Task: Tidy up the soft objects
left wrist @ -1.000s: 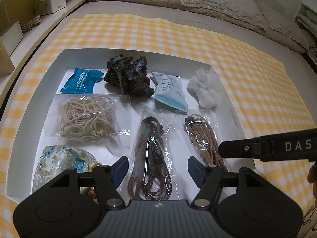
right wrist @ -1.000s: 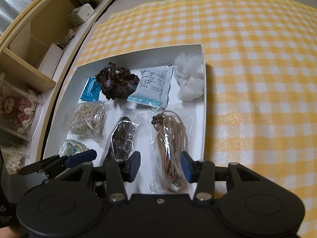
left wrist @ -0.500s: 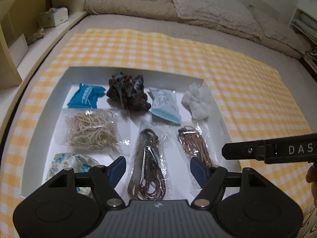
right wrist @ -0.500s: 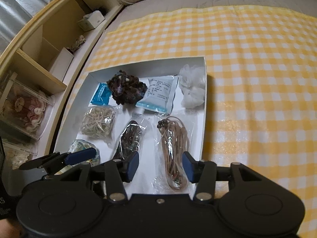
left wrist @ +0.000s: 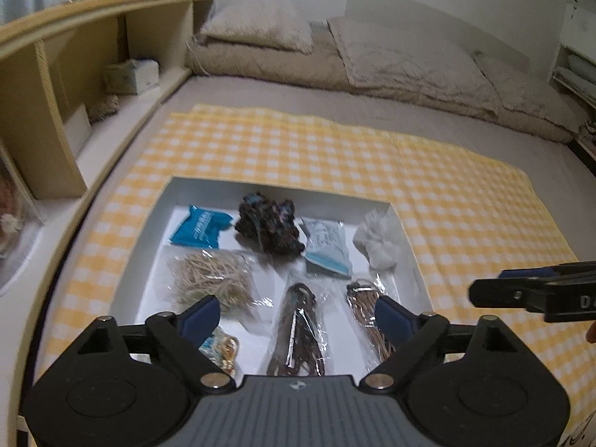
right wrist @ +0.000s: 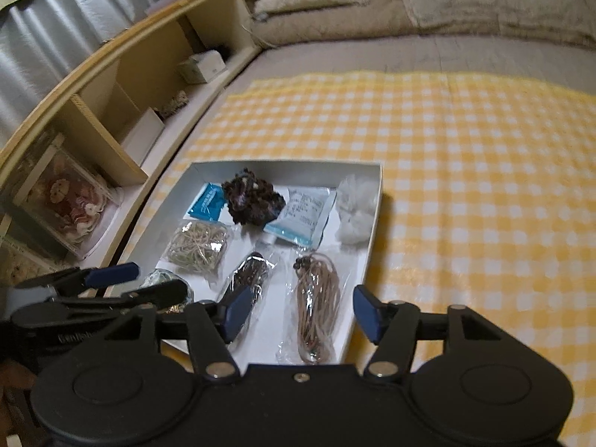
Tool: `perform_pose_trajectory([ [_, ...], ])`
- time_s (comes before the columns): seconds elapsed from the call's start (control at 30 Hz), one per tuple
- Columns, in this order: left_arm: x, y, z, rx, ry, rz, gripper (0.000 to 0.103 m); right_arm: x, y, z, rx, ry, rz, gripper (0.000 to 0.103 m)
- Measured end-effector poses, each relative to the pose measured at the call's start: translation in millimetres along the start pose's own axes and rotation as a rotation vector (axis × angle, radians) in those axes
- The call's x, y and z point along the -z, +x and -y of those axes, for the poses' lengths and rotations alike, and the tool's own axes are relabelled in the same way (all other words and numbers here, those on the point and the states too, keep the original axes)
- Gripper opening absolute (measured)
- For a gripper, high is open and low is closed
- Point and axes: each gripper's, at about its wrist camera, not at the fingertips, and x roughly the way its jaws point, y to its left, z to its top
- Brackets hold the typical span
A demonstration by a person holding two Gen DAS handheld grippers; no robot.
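1. Both tongs hang above the white tray, which lies on a yellow checked cloth on the bed. The left tongs and the right tongs have each just been opening; their jaws stand apart with nothing between them.
2. The soft things all lie inside the tray: a blue packet, a dark crocheted bundle, a pale sachet, a white puff, a bag of pale cord, a bag of dark cord, a bag of tan cord and a floral pouch.
3. The step looks like backing away, probably near the end. Do it well by lifting straight clear, so no film bag catches a pad and shifts its neighbours.
4. Writing: white characters on the blue packet and print on the sachet are too small to read. Letters on the right tongs' body show only "D" in the left view.
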Motion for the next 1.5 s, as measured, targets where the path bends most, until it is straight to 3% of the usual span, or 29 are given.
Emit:
perform_pose_trajectory([
  [0.17, 0, -24, 3, -0.053, 0.022, 0.069, 0.101, 2, -24, -2, 0.002, -0.071, 0.064, 0.074],
  [0.27, 2, -40, 3, -0.076, 0.01, 0.115, 0.101, 4, -40, -1, 0.003, -0.104, 0.106, 0.078],
  [0.33, 5, -49, 3, -0.084, 0.0, 0.144, 0.101, 7, -50, -1, 0.002, -0.114, 0.129, 0.089],
  [0.5, 15, -69, 13, -0.134, 0.009, 0.213, 0.102, 18, -72, 4, -0.008, -0.102, 0.18, 0.097],
  [0.87, 48, -93, 35, -0.083, 0.031, 0.284, 0.103, 66, -105, 6, 0.114, -0.209, 0.335, 0.103],
  [1.1, 71, -98, 47, -0.071, 0.075, 0.296, 0.103, 91, -112, 9, 0.191, -0.235, 0.387, 0.103],
  [1.5, 93, -102, 53, -0.074, 0.087, 0.3, 0.103, 117, -119, 12, 0.235, -0.225, 0.435, 0.103],
])
